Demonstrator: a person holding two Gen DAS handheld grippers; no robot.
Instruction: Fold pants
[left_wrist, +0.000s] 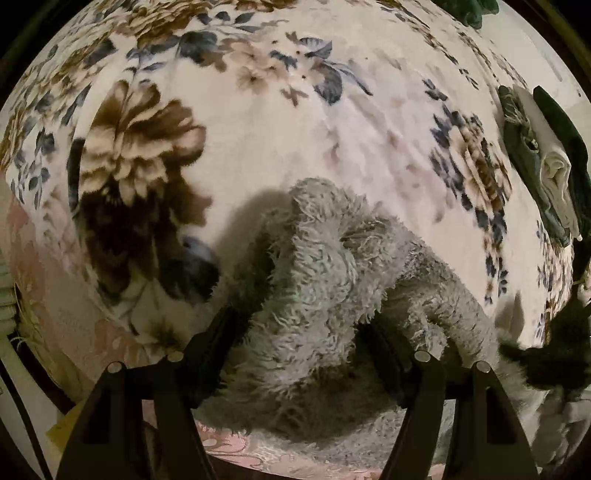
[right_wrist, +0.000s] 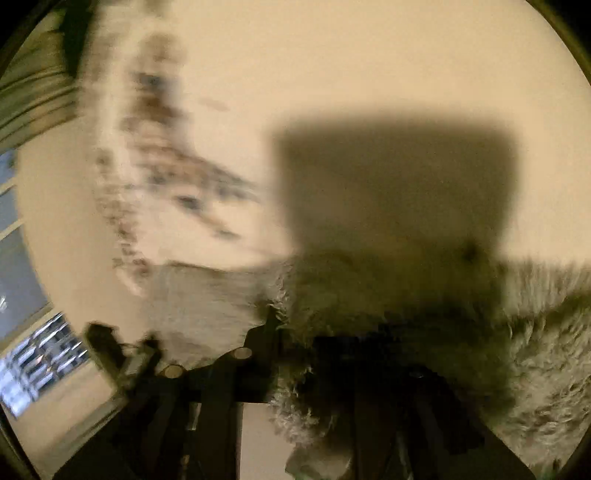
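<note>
A: How are the left tongs (left_wrist: 299, 332) seen?

B: They are pointed steeply down, and the jaws are held wide. A thick bunch of the grey shaggy pants (left_wrist: 325, 266) is seen between the two fingers (left_wrist: 210, 343). Whether the pads are pressed into the pile cannot be told, as the fur hides the contact.

A: And the right tongs (right_wrist: 314, 354)?

B: That view is smeared by blur and darkened by shadow. The jaws are drawn nearly together, and fuzzy grey cloth of the pants (right_wrist: 388, 295) is bunched around and between the fingers, so a fold of it appears to be gripped.

A: Where are the pants found?

B: They are heaped on a bed covered by a floral blanket (left_wrist: 258, 140), cream with brown and blue flowers. The heap is humped up at the near edge, and a trailing part is spread toward the right of the left view.

A: Are any containers seen?

B: None can be made out. At the right edge of the left view, a pile of dark green and white clothes (left_wrist: 546, 166) is laid on the blanket, well apart from the pants. A black furry item (left_wrist: 554, 354) is seen just beside the trailing part of the pants.

A: Is anything in the way?

B: In the right view, a large square shadow (right_wrist: 399, 184) is cast over the pale surface behind the cloth.
</note>
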